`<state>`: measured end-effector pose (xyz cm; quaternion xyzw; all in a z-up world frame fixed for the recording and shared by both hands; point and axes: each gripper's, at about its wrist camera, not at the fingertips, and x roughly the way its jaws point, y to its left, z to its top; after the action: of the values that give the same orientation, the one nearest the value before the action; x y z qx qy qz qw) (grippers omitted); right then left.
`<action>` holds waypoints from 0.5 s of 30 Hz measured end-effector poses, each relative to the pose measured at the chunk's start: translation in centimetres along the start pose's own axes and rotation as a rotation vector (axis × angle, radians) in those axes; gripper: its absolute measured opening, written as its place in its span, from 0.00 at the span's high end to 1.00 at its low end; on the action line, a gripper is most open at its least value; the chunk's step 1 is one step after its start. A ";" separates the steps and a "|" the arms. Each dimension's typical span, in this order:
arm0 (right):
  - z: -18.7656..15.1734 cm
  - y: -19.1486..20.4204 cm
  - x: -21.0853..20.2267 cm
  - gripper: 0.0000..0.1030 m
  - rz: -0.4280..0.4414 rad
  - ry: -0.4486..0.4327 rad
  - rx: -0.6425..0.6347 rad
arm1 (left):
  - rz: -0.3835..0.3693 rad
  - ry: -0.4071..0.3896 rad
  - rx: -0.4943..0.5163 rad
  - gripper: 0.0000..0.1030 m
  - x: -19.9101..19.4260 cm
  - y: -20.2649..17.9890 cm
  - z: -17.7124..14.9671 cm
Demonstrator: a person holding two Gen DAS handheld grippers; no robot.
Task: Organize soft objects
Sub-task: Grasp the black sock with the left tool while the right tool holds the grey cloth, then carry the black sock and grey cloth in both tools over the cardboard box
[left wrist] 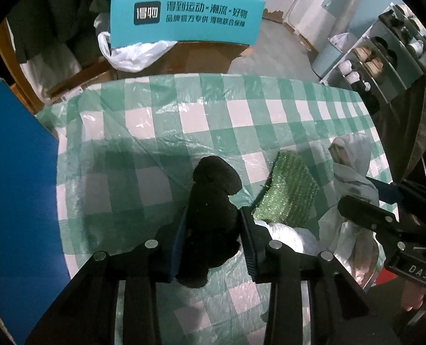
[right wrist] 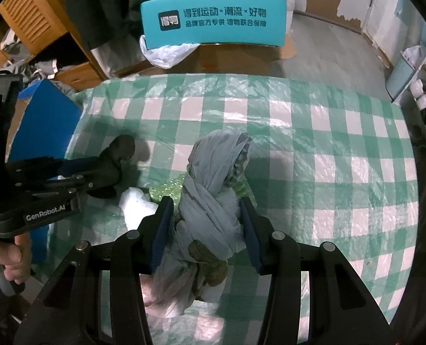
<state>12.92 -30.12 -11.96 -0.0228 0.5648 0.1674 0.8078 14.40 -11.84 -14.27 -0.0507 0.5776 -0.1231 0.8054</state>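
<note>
Left tool (left wrist: 213, 224) clamped on black sock (left wrist: 210, 201), long axis running along the fingers; right tool (right wrist: 205, 224) pinching knotted grey bag (right wrist: 213, 201), both over the checked surface (left wrist: 155, 120).

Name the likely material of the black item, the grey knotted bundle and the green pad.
Black item: looks like matte fleece or knit, fuzzy and unreflective. Grey knotted bundle: seems thin plastic film, slightly sheer, tied around something brownish. Green pad: probably a synthetic scouring sponge, with glittery ribbed fibres.

2 close wrist views steeply down along the tongs, both over 1 checked tablecloth (left wrist: 241, 109).
</note>
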 end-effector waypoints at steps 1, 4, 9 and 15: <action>0.0 0.1 -0.2 0.55 0.001 -0.003 -0.002 | 0.003 -0.004 0.002 0.65 -0.3 0.0 -0.1; 0.1 0.5 -0.6 0.55 0.001 -0.009 -0.008 | 0.004 -0.011 0.001 0.65 -0.9 -0.1 -0.3; 0.2 1.2 -1.6 0.55 0.004 -0.028 -0.023 | 0.014 -0.029 0.012 0.65 -2.2 -0.2 -0.9; 0.2 2.3 -2.7 0.55 0.008 -0.049 -0.043 | 0.018 -0.051 0.011 0.65 -3.9 -0.1 -1.5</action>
<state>11.62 -28.58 -9.00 -0.0338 0.5411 0.1833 0.8201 11.82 -10.81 -11.15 -0.0443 0.5568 -0.1175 0.8211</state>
